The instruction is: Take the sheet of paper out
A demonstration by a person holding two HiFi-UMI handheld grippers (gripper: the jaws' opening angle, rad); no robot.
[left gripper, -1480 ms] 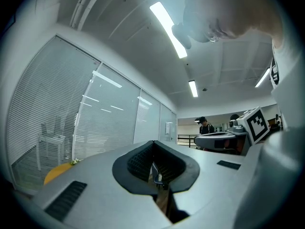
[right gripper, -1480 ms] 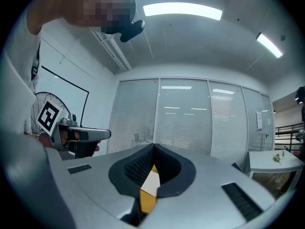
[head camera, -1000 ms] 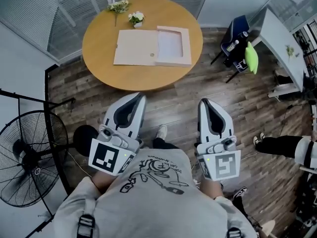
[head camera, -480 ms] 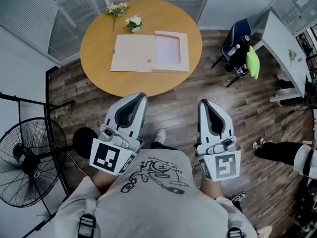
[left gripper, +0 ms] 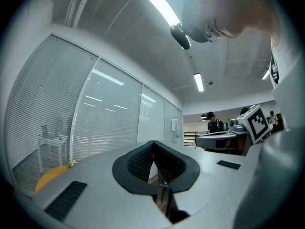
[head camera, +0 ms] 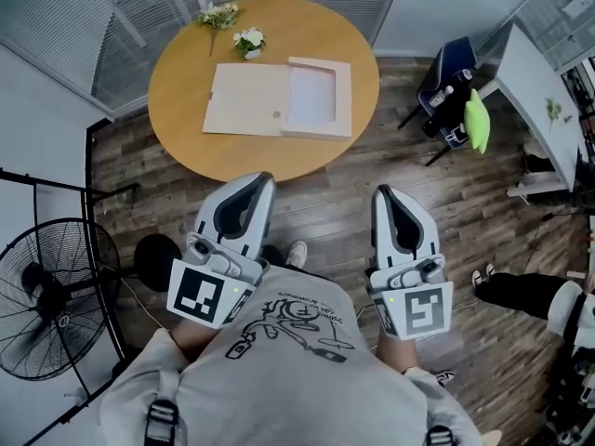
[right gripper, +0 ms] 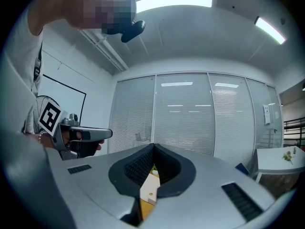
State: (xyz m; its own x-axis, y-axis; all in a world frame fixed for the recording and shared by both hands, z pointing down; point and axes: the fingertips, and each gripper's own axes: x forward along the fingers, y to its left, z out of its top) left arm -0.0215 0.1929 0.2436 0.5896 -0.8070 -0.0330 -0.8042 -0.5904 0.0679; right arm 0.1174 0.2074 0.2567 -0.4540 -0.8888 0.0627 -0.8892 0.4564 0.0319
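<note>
- Left gripper (head camera: 255, 184) and right gripper (head camera: 387, 196) held level, short of the worktop's (head camera: 186, 137) near edge; both sets of jaws closed tight, nothing in either.
- Sheet of paper (head camera: 312, 94) lies flat inside the open box tray (head camera: 347, 100), right of worktop centre; lid (head camera: 244, 100) lies flat on its left.
- Risk: sheet looks flush w/ tray floor, rim all round. Shut jaws can't pinch an edge & would prob. just shove the tray.
- Risk: hard pinch could crease or tear the paper.
- Risk: light tray may slide toward the flowers (head camera: 247, 40) at the far edge unless the 2nd gripper steadies it.
</note>
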